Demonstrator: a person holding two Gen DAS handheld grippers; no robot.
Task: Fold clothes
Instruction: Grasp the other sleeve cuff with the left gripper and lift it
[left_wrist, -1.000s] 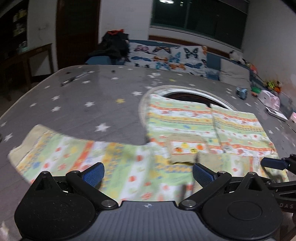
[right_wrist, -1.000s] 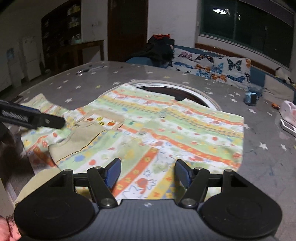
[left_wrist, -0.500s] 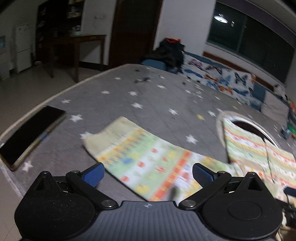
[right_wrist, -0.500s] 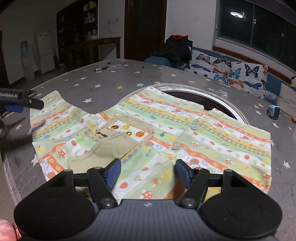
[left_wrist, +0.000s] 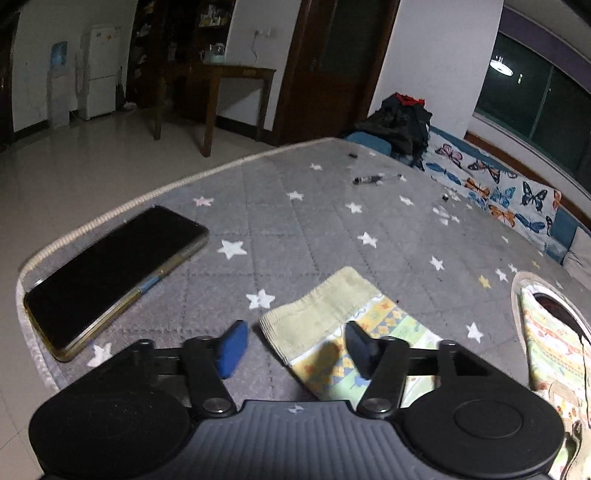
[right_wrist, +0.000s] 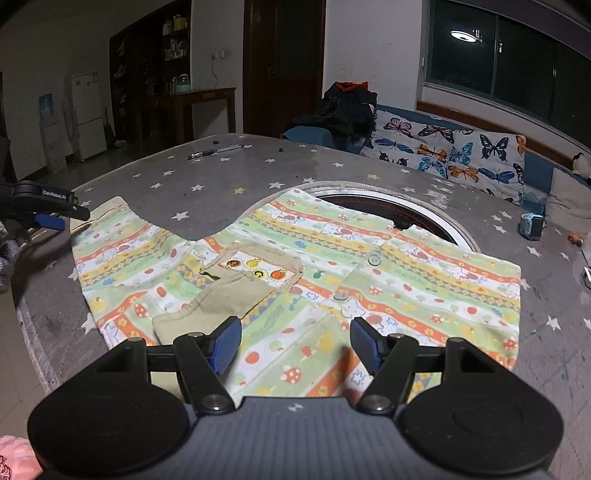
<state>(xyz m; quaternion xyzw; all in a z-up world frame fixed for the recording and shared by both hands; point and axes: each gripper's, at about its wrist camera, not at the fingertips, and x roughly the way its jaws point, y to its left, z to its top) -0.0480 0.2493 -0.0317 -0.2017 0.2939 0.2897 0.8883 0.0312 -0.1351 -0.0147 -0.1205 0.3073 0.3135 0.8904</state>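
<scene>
Sleeve cuff (left_wrist: 317, 310) lies between left gripper's (left_wrist: 295, 349) spread fingers (left_wrist: 231, 347).

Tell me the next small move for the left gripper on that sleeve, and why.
Probably ease the left gripper down and forward, then close on the sleeve cuff. Its jaws are open with the ribbed cuff lying flat between the fingertips, not gripped. The shirt is spread out with this sleeve stretched sideways, so the sleeve likely folds in first. The right gripper hovers open over the hem.
</scene>
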